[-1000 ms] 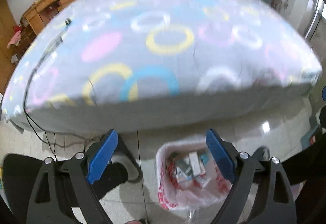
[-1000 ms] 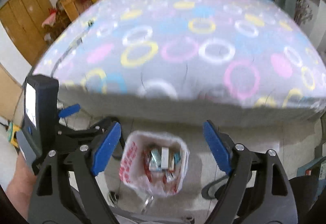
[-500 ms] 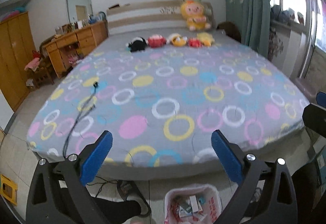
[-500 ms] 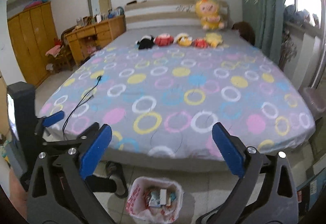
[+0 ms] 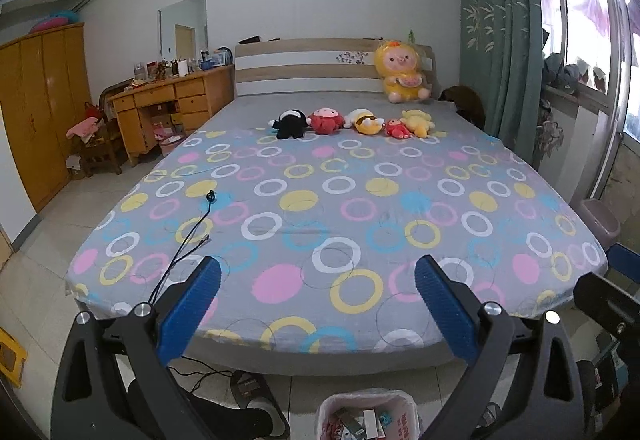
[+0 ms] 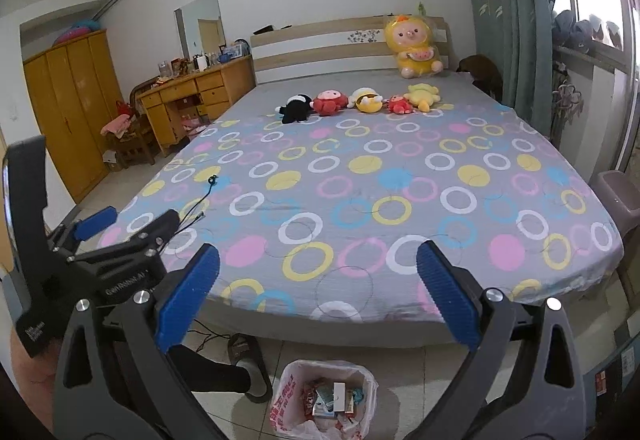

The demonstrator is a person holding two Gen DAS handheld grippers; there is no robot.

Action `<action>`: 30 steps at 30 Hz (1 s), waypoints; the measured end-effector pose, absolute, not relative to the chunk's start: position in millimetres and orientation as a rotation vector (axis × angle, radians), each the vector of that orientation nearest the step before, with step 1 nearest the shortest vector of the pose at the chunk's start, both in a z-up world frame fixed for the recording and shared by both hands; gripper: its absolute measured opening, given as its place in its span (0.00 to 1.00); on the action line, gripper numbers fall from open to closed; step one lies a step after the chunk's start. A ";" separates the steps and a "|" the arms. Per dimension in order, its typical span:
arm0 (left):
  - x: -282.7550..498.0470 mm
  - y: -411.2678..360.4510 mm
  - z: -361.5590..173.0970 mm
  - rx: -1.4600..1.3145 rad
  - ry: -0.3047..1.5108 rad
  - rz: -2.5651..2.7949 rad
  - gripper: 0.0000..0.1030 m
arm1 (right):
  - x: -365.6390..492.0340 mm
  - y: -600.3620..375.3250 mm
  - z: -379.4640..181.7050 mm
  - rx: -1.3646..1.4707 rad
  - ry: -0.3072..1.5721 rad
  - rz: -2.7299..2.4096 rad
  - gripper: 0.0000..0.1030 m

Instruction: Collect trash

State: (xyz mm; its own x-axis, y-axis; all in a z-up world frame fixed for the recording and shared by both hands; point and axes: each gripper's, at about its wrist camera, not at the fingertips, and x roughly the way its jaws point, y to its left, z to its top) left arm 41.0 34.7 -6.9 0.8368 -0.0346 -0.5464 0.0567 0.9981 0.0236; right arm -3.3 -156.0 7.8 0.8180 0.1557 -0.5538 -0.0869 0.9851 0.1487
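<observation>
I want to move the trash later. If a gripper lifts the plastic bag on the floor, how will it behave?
The plastic bag looks thin and crumpled, so it would probably sag and deform. It holds several small packets, so it likely stays light, though its open top might spill them if tilted.

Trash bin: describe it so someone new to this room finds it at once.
Start at the big bed with the ring-patterned sheet and go to its foot. On the tiled floor just below that edge stands the trash bin. Its white bag with red print, full of small packets, sets it apart from the dark slipper beside it.
</observation>
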 end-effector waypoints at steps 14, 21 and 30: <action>40.4 36.5 -9.1 0.027 0.579 -0.044 0.92 | -2.6 -154.1 4.9 0.125 0.606 0.131 0.94; 35.0 37.2 -7.0 0.023 0.567 -0.054 0.92 | -1.4 -152.9 3.5 0.119 0.612 0.126 0.94; 31.5 34.2 -3.7 0.001 0.561 -0.082 0.92 | 1.2 -151.2 -2.6 0.108 0.619 0.131 0.94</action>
State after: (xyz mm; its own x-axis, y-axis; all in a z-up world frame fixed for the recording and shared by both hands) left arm 31.5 34.2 -3.7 0.8434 -0.0774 -0.5316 0.0777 0.9967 -0.0218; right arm 1.2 -151.2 -2.6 0.8063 0.1548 -0.5709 -0.0900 0.9860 0.1402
